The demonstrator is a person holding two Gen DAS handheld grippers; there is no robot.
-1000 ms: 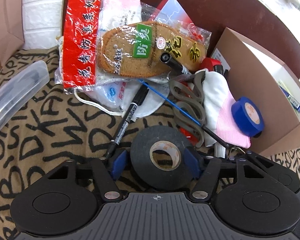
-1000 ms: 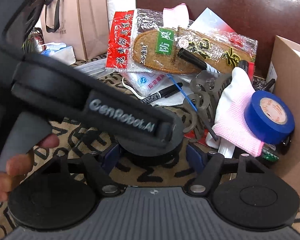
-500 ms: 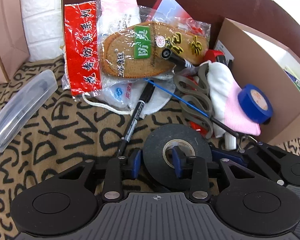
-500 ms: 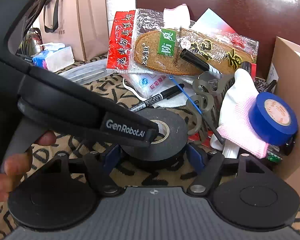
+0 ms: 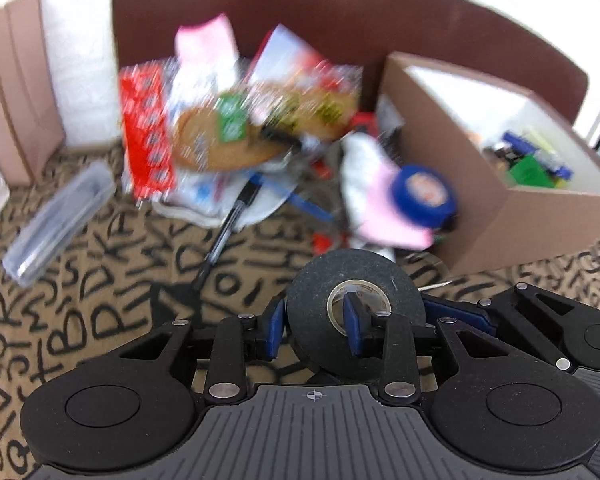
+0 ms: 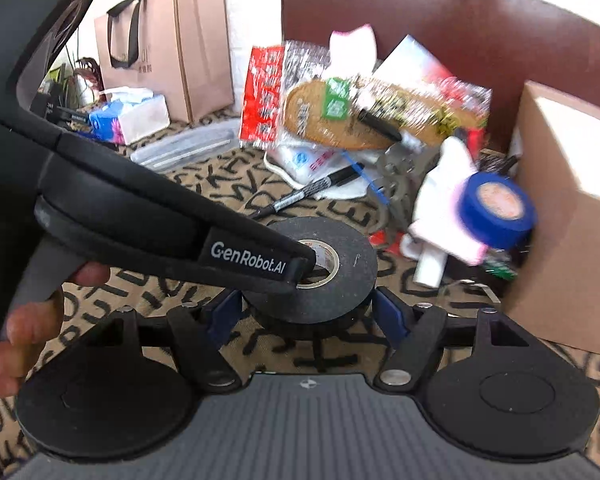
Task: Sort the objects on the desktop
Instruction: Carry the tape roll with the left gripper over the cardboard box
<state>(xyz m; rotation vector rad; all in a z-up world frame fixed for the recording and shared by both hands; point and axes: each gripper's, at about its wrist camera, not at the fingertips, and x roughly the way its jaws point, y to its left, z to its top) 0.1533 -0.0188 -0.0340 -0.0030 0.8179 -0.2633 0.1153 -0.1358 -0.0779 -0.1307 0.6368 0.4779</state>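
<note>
My left gripper (image 5: 314, 330) is shut on the wall of a black tape roll (image 5: 396, 292), one finger outside and one inside the core, and holds it tilted up above the patterned cloth. In the right wrist view the black tape roll (image 6: 348, 268) hangs in front of my right gripper (image 6: 306, 314), which is open, its fingers at either side of the roll without touching it. A blue tape roll (image 5: 424, 194) lies on a pink-white glove (image 5: 374, 200) beside the cardboard box (image 5: 496, 224). A black marker (image 5: 230, 224) lies on the cloth.
A pile of packaged insoles (image 5: 236, 136), a red packet (image 5: 146, 132) and a mask lies at the back. A clear plastic case (image 5: 56, 220) is at left. A paper bag (image 6: 168, 44) and tissue pack (image 6: 128, 118) stand far left. A brown chair back (image 5: 340, 20) is behind.
My left gripper closed on the black tape roll's wall and lifted it off the cloth, moving back and right toward the box. The right gripper stayed open around it.
</note>
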